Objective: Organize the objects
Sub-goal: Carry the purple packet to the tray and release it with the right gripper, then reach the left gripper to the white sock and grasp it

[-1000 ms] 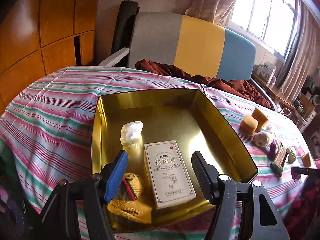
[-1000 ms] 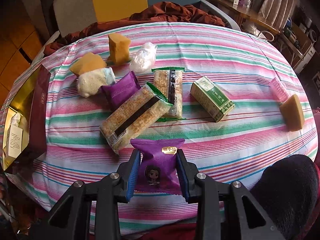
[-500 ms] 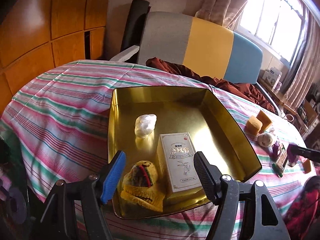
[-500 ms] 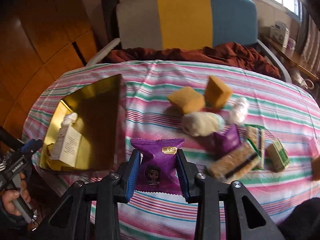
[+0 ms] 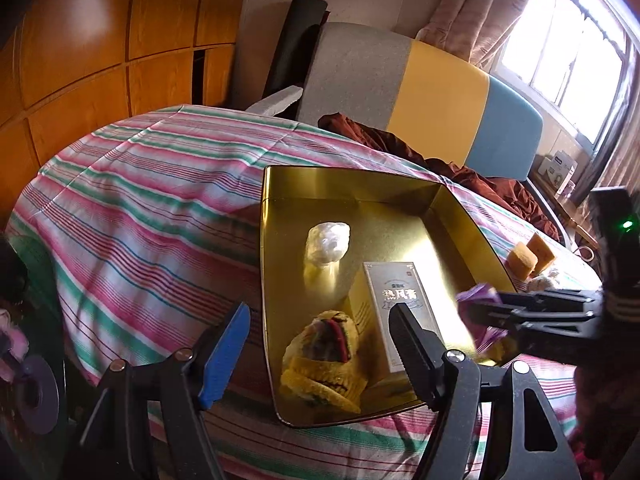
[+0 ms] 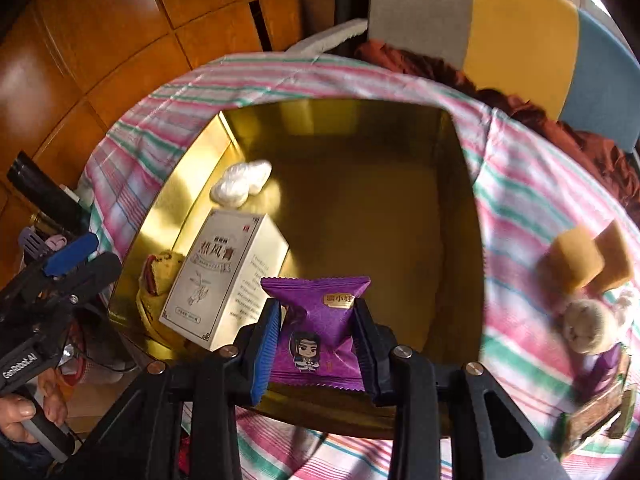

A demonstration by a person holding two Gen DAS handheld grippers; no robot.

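A gold tray (image 5: 344,172) (image 6: 360,220) lies on the striped tablecloth. In it are a white box (image 5: 396,304) (image 6: 224,272), a white wrapped ball (image 5: 328,240) (image 6: 242,184) and a yellow wrapped pastry (image 5: 324,356) (image 6: 160,276). My right gripper (image 6: 317,320) is shut on a purple snack packet (image 6: 316,296) and hangs over the tray's near right part. In the left wrist view it (image 5: 480,316) comes in from the right with the packet (image 5: 476,294). My left gripper (image 5: 320,314) stands open at the tray's near left corner, with nothing held.
Two yellow cakes (image 6: 580,264) (image 5: 530,256), a round bun (image 6: 588,328) and wrapped bars lie on the cloth right of the tray. A grey, yellow and blue chair (image 5: 400,80) with brown cloth stands behind the table. A person's hand (image 6: 16,416) holds the left gripper's handle.
My right gripper has swept left with the purple packet, from over the loose snacks to above the gold tray. The left gripper has drifted left, so the tray sits further right in its view.
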